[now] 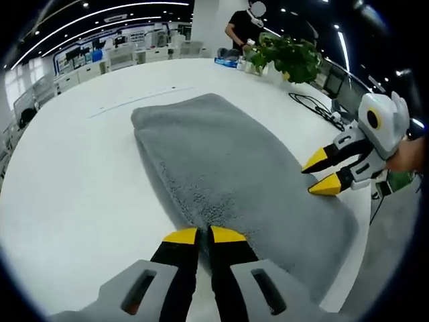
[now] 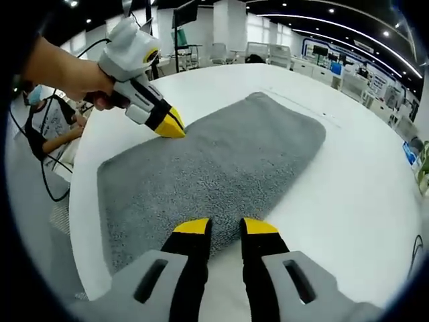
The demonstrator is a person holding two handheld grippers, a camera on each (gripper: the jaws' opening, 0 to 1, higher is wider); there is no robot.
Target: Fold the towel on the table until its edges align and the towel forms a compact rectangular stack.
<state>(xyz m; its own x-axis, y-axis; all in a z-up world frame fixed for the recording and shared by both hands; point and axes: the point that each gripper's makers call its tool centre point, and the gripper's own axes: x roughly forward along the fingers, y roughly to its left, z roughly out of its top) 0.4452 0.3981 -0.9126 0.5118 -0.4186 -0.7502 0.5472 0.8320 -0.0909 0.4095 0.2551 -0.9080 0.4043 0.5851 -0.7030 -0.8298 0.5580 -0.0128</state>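
Observation:
A grey towel [image 1: 228,154] lies flat and unfolded on the round white table [image 1: 80,188]. My left gripper [image 1: 204,235] sits at the middle of one long edge, its jaws pressed together with the towel's edge running into the narrow gap. In the right gripper view the same left gripper [image 2: 173,127], held by a hand, touches the far edge of the towel [image 2: 214,154]. My right gripper [image 2: 225,227] stands open at the opposite long edge, with nothing between its jaws. It also enters the left gripper view as the right gripper [image 1: 322,174], hovering just above the towel's edge.
A potted plant [image 1: 288,57] and a black cable [image 1: 312,104] lie at the table's far side, with a person [image 1: 242,27] standing behind. Another person [image 2: 47,127] sits beyond the table edge [image 2: 74,201]. Bare table [image 2: 348,174] surrounds the towel.

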